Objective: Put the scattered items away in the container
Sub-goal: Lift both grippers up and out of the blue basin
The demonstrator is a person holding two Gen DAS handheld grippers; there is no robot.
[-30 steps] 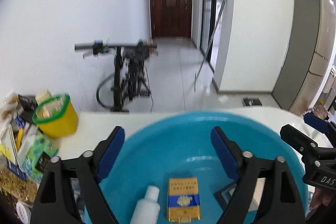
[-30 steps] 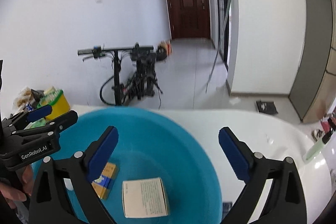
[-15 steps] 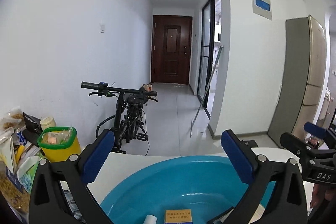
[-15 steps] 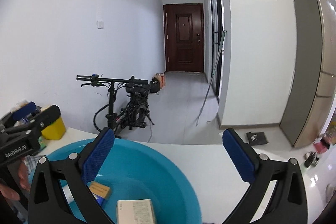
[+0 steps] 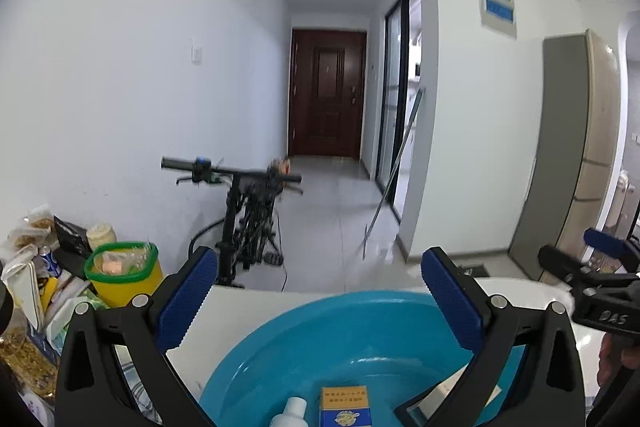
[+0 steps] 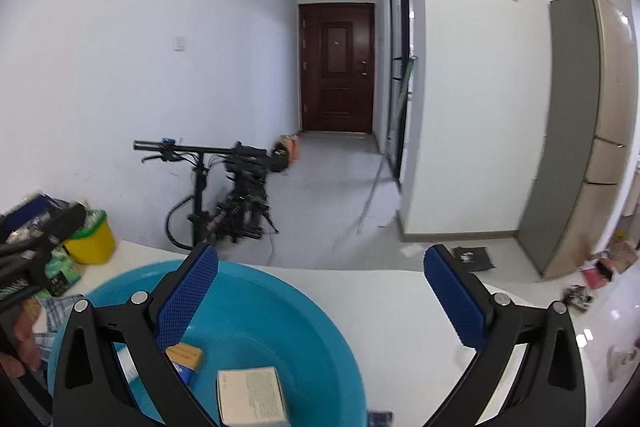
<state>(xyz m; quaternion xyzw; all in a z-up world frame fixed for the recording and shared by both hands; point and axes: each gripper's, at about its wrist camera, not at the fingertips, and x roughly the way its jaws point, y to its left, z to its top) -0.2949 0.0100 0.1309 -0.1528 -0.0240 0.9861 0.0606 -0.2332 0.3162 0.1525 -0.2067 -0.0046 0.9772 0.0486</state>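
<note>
The blue basin (image 5: 360, 339) sits on a white table (image 6: 400, 291) and serves as the reference point throughout.

Left gripper (image 5: 320, 299): jaws stand spread wide above the basin's near half, nothing between the blue pads (image 5: 186, 301). Right gripper (image 6: 320, 299): jaws likewise spread wide and empty, one pad over the basin's right side, the other over bare table to the right of the basin.

Contents of the basin: a yellow-and-blue box (image 5: 345, 405) lies flat on the floor of the basin; a white bottle (image 5: 292, 411) lies just beside it on its left, cap toward the far rim. In the right wrist view a white printed box (image 6: 252, 399) rests near the basin's right wall.

Edges: the basin's far rim lies short of the table's far edge, leaving a band of bare white surface beyond it. To the right of the basin the table is open and unobstructed. To the left of the basin the surface is crowded: a yellow tub with a green rim (image 5: 124, 277) and a heap of packets (image 5: 36, 307) stand near the basin's left rim.

Beyond the table's far edge, behind the basin, a folded bicycle (image 5: 248, 223) stands against the wall, with a tiled corridor running to a dark door (image 5: 326, 93). A grey-and-beige cabinet (image 6: 588, 131) stands far right of the basin.

A hand (image 6: 18, 343) grips the left gripper's handle at the basin's left.
</note>
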